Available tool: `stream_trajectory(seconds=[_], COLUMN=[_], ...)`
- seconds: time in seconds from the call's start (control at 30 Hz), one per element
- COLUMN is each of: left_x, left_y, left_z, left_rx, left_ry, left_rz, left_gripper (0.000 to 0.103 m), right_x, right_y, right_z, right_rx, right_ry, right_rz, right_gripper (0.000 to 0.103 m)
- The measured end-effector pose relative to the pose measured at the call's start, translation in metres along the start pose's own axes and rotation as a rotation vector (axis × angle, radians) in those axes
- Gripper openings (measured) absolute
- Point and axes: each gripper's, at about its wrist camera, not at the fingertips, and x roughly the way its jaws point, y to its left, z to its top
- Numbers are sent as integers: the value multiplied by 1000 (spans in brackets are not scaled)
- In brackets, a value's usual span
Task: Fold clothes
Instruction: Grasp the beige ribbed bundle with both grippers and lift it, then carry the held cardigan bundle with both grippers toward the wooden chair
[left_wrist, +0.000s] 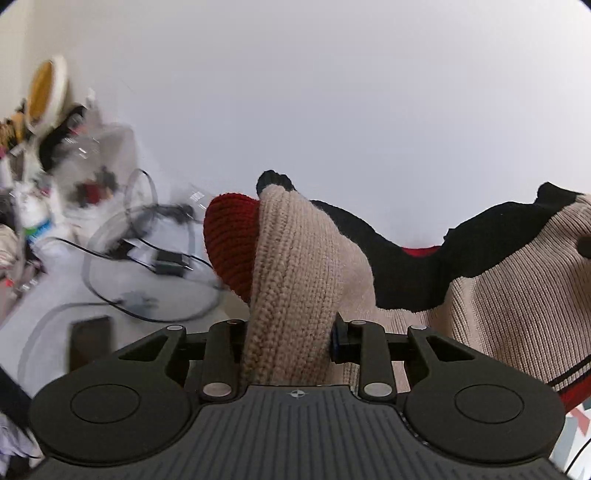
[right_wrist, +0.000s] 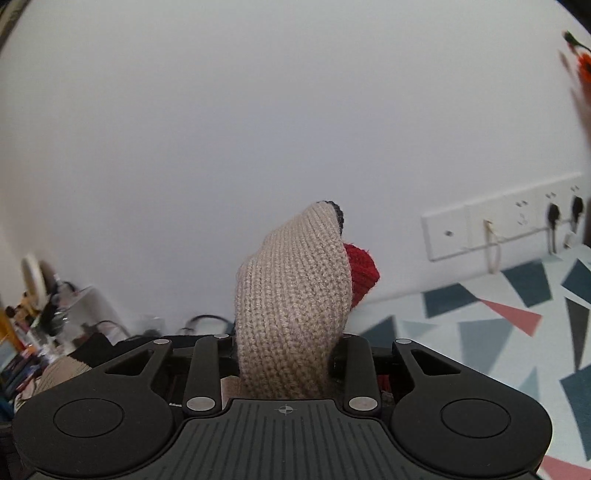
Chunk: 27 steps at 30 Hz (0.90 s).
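Chunky ribbed knit sweater (left_wrist: 295, 266) (beige, black, red wool), matt black plastic jaws.

Knit sweater (left_wrist: 517, 295): beige with black and red parts, lifted up, hanging stretched and sagging in middle, bunched at both top ends.

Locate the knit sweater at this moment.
The knit sweater hangs between both grippers before the white wall: left gripper clamps one bunch, right gripper another.

Each matte black plastic left gripper (left_wrist: 288, 332) and right gripper (right_wrist: 284, 354) shows a ribbed top plate, silver rivets, two round discs and a small crosshair mark
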Motion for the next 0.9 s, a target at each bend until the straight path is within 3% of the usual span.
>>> stream_trajectory(seconds=[0.13, 0.27, 0.6, 0.77, 0.9], left_x=[-28, -55, -143, -180, -212], left_y=[28, 53, 89, 109, 128], left_z=[-8, -20, -51, -73, -99], left_rx=[-33, -79, -233, -329, -409], left_ry=[-29, -33, -71, -69, -79], left_rz=[55, 153, 472, 575, 639], left_gripper=[31, 31, 31, 31, 31], right_x=[-4, -2, 25, 27, 27], right_y=[40, 79, 170, 221, 267], right_z=[-2, -10, -23, -40, -54], right_rx=[-36, -95, -183, -231, -273], right_ry=[12, 48, 214, 295, 376], right_rz=[52, 159, 501, 641, 705], right_gripper=[26, 26, 26, 26, 26])
